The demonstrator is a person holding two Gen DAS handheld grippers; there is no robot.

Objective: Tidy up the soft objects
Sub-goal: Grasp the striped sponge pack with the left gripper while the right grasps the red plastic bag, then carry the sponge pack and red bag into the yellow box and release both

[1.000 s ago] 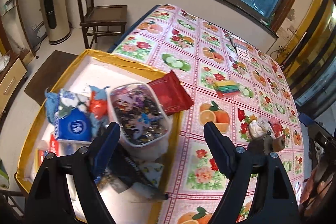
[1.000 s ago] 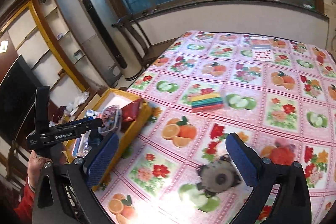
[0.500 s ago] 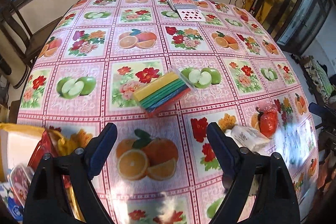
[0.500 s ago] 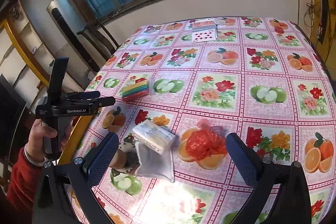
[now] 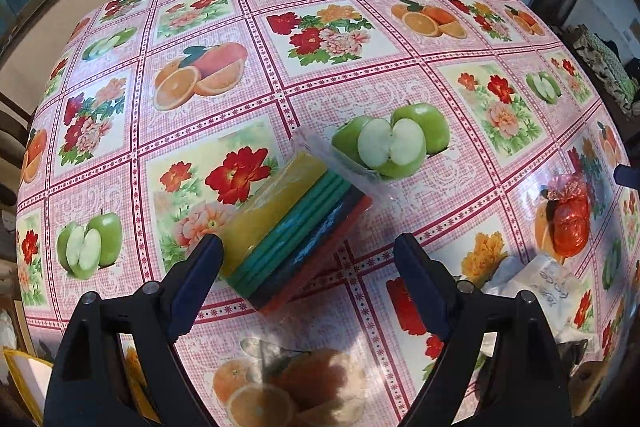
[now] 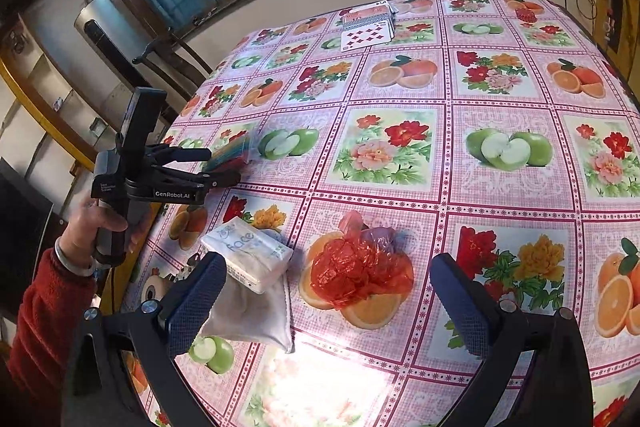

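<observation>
The left gripper (image 5: 308, 259) hangs just above a clear-wrapped stack of coloured cloths, yellow on top with green, dark blue and orange layers beneath (image 5: 294, 223). Its tongs stand wide apart and hold nothing: one blue-padded finger (image 5: 198, 275) sits at the near left corner of the stack, the other well off to the right over bare cloth. Whether the left pad already touches the wrapper cannot be told. The stack lies slantwise on the pink fruit-and-flower oilcloth table cover (image 5: 360, 39), beside a printed green apple.

The right gripper (image 6: 328, 295) is likewise spread open and empty, poised above a crumpled red plastic bag (image 6: 358, 269). Just left of it a white packet of facial tissues (image 6: 248, 253) rests on a flat grey-white fabric pouch (image 6: 250, 311). Playing cards (image 6: 366, 27) lie at the far edge of the table.

The step in hand looks like the approach to picking up the cloth stack. A yellow-edged tray (image 5: 24, 375) shows at the near left corner and is probably where soft things go. The next move calls for shifting the left gripper rightward so the stack sits squarely between the pads, lowering, then closing gently; the slick wrapper may slide, and the loose flap at its far end could catch.
</observation>
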